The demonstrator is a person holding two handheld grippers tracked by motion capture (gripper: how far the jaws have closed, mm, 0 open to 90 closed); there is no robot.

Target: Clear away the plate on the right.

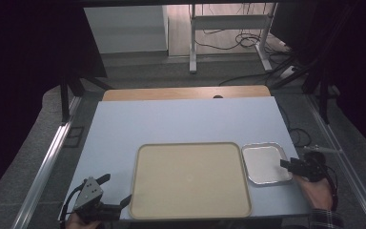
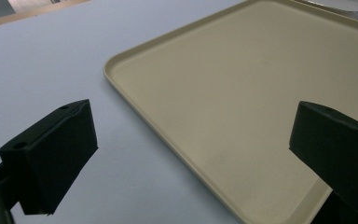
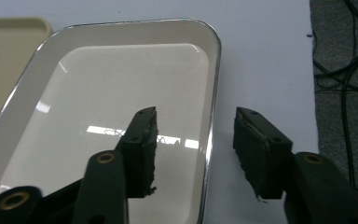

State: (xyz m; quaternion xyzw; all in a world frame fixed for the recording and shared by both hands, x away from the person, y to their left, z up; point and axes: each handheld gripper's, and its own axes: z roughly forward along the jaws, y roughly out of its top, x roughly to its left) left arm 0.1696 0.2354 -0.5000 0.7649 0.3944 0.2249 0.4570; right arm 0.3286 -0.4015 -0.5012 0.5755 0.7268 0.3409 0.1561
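Observation:
A large beige tray (image 1: 190, 179) lies empty at the front middle of the pale blue table (image 1: 171, 119). Against its right side sits a small shiny metal tray (image 1: 264, 164), also empty. My left gripper (image 1: 116, 188) rests at the beige tray's front left corner. In the left gripper view its jaws stand wide open (image 2: 193, 135), one over the table and one over the beige tray (image 2: 242, 88). My right gripper (image 1: 288, 165) is at the metal tray's right edge. In the right gripper view its jaws (image 3: 196, 116) straddle the rim of the metal tray (image 3: 112, 84), with gaps on both sides.
A wooden strip (image 1: 186, 92) runs along the table's far edge. Grey floor with cables (image 3: 349, 70) lies just past the table's right edge. A metal desk frame (image 1: 228, 28) stands on the floor beyond the table.

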